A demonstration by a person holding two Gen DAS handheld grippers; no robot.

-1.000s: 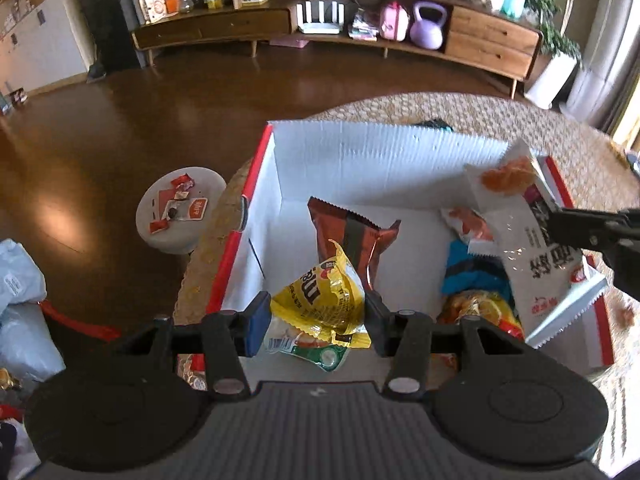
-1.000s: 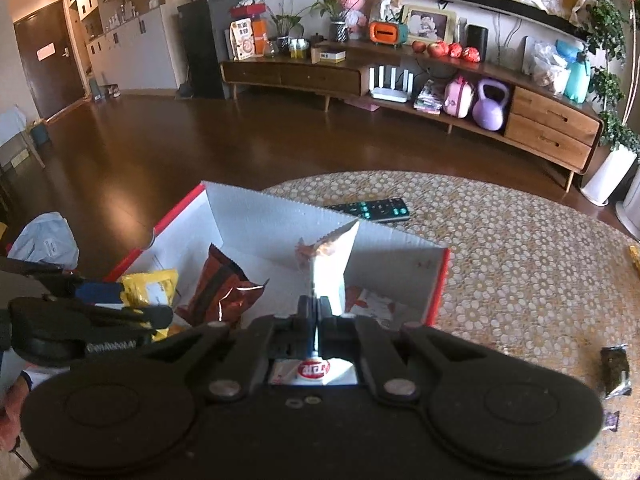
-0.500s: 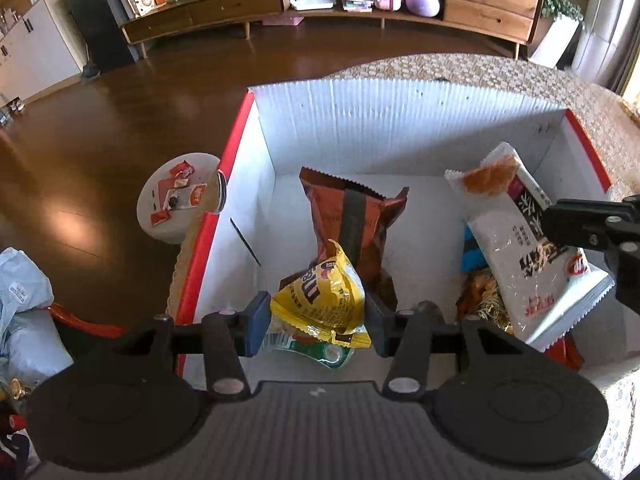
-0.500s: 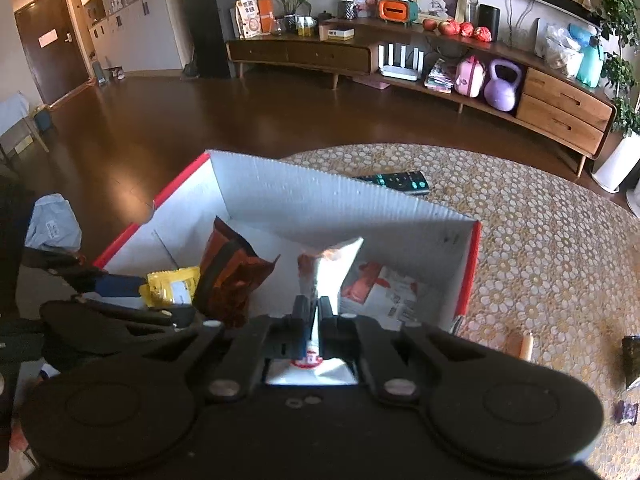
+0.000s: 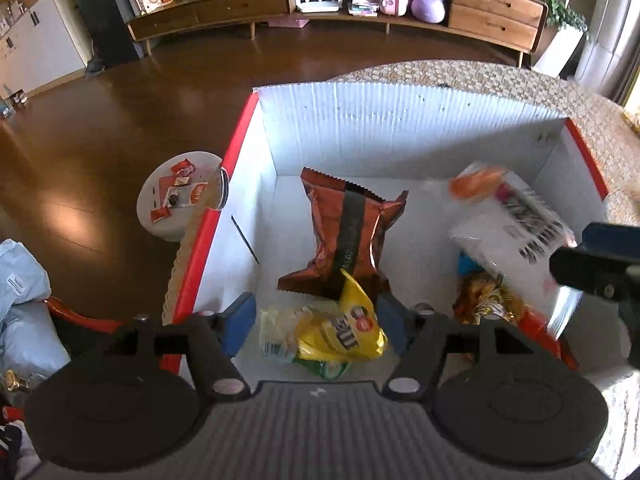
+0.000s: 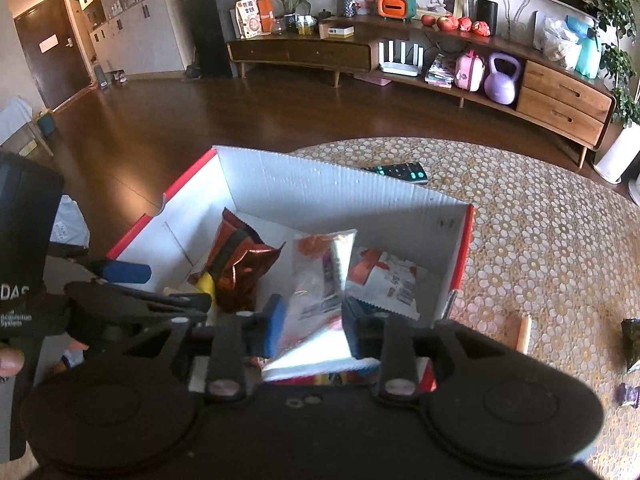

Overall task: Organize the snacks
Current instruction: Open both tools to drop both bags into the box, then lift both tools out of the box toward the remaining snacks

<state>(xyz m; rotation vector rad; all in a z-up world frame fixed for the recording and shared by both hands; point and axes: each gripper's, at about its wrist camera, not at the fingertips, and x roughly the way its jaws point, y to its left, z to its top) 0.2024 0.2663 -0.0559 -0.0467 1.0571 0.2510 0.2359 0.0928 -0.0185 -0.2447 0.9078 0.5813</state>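
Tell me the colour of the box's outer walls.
Red box outside, white inside; clearest in the left wrist view.

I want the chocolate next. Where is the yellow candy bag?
In the left wrist view the yellow bag lies in the box at its near edge, just below the brown bag.

The yellow bag (image 5: 340,330) reads "m&m". The black device (image 6: 24,296) at the left edge shows "DAS" and "System".

Both tongs opening: yellow bag (image 5: 340,332) and white packet (image 6: 320,304) released.
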